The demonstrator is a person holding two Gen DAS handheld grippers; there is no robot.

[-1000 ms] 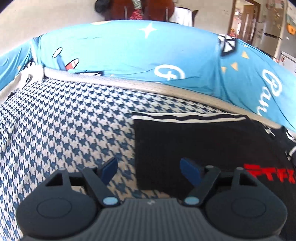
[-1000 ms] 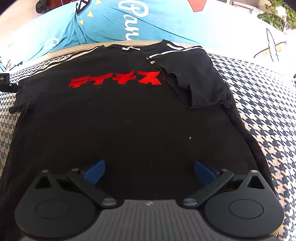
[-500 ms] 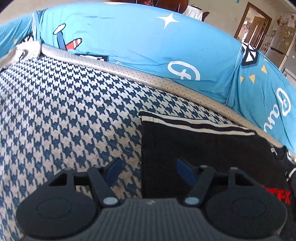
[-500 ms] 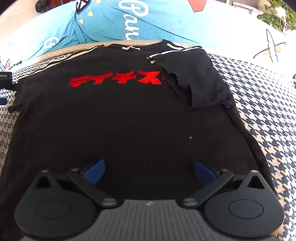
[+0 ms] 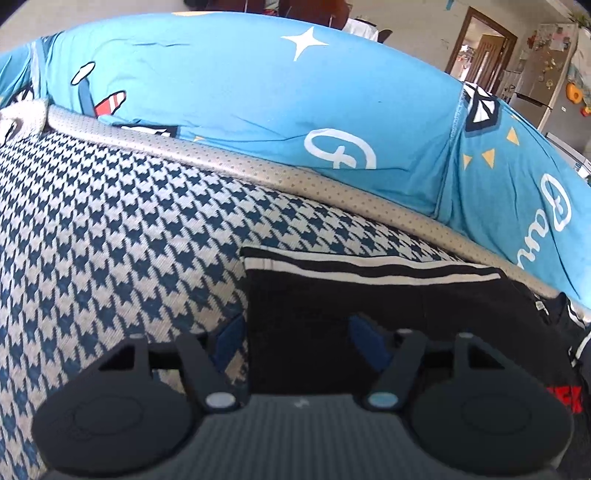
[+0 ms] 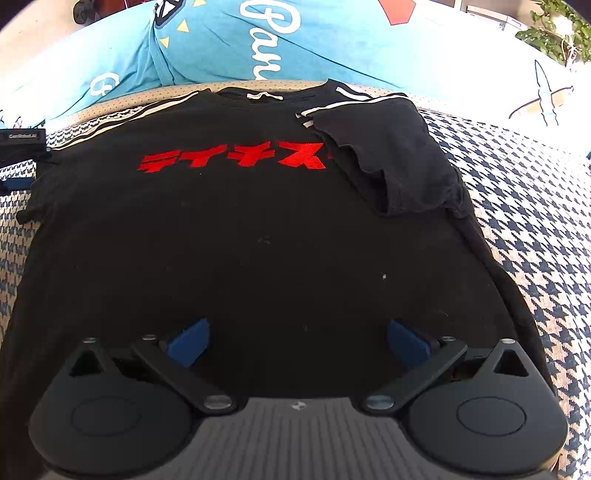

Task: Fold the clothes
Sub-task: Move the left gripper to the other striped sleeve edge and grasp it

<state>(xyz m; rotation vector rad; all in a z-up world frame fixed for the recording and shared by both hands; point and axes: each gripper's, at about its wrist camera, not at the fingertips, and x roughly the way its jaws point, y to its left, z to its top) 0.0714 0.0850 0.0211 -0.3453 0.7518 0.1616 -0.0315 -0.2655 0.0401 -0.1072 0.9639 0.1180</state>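
- The left gripper (image 5: 295, 334) is closing astride the sleeve (image 5: 332, 295) edge, pads not yet pressing; its lower edge is hidden.
- The black T-shirt (image 6: 240, 240) lies flat on the houndstooth cover (image 6: 517, 184), its right sleeve folded inward over the red lettering (image 6: 232, 160).
- The right gripper (image 6: 297, 341) is spread wide, empty; the hem is hidden.

— Underneath everything: a houndstooth cover (image 5: 110, 236) in navy and white, edged by a grey dotted trim (image 5: 229, 162).
— Behind that?
— A bright blue cushion (image 5: 229, 92) printed with a white star (image 5: 303, 41) and white script.
— Farther back, right?
— A brown doorway (image 5: 480, 48) and a potted plant (image 6: 557, 29).
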